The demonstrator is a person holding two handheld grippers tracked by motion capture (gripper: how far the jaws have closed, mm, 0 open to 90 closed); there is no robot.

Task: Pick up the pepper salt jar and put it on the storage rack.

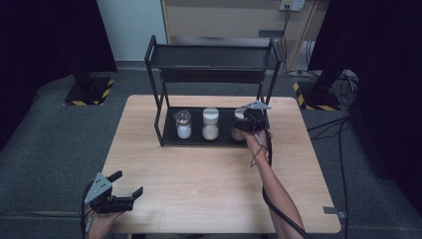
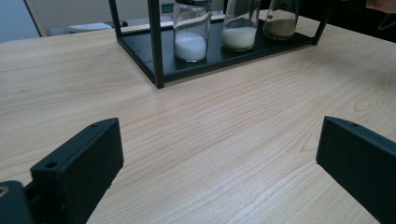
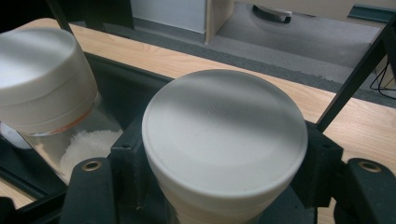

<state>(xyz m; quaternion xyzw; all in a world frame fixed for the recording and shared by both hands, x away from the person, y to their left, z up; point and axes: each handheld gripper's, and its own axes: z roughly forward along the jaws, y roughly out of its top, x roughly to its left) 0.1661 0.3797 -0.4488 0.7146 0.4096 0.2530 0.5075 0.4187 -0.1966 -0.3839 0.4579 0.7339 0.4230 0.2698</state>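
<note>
A black two-shelf rack [image 1: 160, 104] stands at the back of the wooden table [image 1: 209, 179]. On its lower shelf are three white-lidded glass jars. The left jar [image 1: 183, 124] and the middle jar [image 1: 210, 123] hold white grains. The right jar [image 1: 238, 132] holds brownish grains, and my right gripper [image 1: 247, 121] is shut on it at the lid [image 3: 224, 135], one jaw on each side. Whether that jar rests on the shelf I cannot tell. My left gripper [image 1: 127, 183] is open over the table's front left corner, nothing between its jaws [image 2: 219, 154].
The rack's upper shelf [image 1: 214, 56] carries nothing. Its uprights [image 2: 155, 42] frame the jars. In the left gripper view the jars [image 2: 191, 32] stand far ahead across bare wood. Cables [image 1: 343, 124] and stand bases lie on the grey floor around the table.
</note>
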